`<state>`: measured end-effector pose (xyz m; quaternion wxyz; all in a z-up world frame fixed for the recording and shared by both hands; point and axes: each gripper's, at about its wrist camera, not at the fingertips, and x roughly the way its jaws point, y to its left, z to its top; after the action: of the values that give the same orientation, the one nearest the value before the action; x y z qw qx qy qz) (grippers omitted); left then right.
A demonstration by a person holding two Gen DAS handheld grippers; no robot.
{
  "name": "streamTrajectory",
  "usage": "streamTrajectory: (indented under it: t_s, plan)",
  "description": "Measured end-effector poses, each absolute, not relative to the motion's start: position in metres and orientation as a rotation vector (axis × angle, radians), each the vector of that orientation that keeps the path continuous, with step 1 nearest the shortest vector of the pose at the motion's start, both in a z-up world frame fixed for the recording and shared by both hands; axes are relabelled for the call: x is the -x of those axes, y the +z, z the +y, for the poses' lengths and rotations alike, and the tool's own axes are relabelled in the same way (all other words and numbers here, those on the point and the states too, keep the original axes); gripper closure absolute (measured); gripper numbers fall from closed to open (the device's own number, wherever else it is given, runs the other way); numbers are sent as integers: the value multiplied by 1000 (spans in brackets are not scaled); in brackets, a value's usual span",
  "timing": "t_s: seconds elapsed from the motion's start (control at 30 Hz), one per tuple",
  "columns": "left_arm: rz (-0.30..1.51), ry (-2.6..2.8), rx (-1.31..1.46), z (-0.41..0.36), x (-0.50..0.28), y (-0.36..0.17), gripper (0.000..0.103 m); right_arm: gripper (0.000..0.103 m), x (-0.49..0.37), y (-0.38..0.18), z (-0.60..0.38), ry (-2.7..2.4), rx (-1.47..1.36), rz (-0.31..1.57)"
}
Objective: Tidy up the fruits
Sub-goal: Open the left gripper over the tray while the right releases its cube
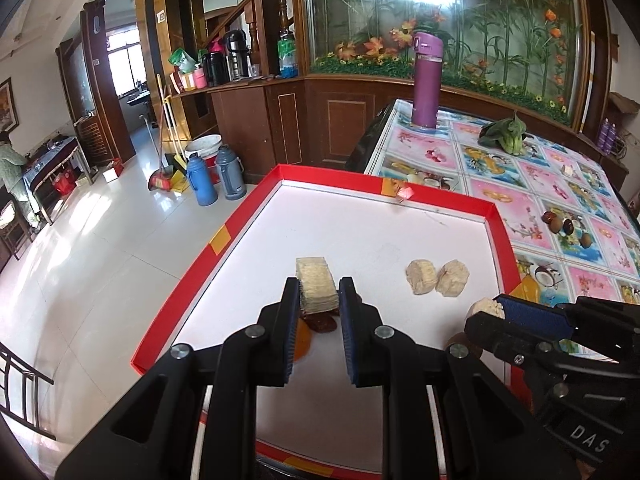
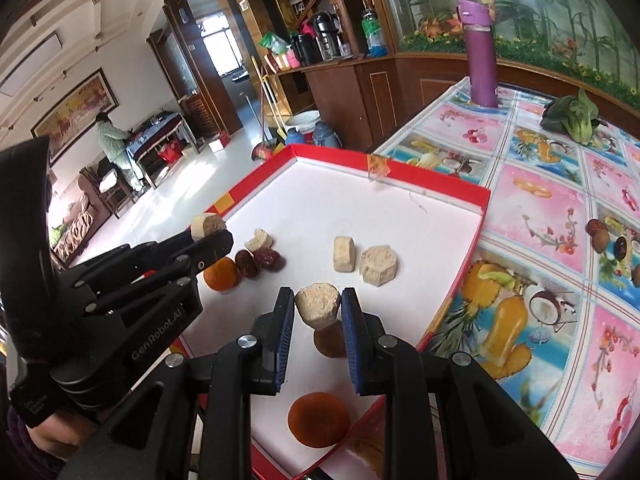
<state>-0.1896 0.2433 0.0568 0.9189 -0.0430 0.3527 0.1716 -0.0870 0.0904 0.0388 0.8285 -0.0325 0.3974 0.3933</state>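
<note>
A red-rimmed tray (image 1: 248, 216) with a white floor holds the fruit. My left gripper (image 1: 319, 282) is shut on a pale beige chunk (image 1: 316, 296), held above an orange (image 2: 222, 274) and two red dates (image 2: 270, 259). My right gripper (image 2: 317, 292) is shut on a second beige chunk (image 2: 318, 308), above a brown round fruit (image 2: 330, 344). Two more beige chunks (image 2: 344, 254) (image 2: 378, 266) lie side by side mid-tray, and another (image 2: 259, 240) sits by the dates. A second orange (image 2: 319, 420) rests near the tray's front edge.
The tray sits on a flowered tablecloth (image 2: 532, 216). A purple bottle (image 2: 482, 60) and a leafy green vegetable (image 2: 572, 116) stand at the far end. Small dark fruits (image 2: 604, 236) lie right of the tray. The table drops to tiled floor on the left.
</note>
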Motion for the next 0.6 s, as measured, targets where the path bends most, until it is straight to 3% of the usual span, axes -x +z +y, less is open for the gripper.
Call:
streamTrajectory:
  t_s: [0.6]
  plan:
    - [752,383,64,244,185,50,81,80,84,30,93,853,50,865]
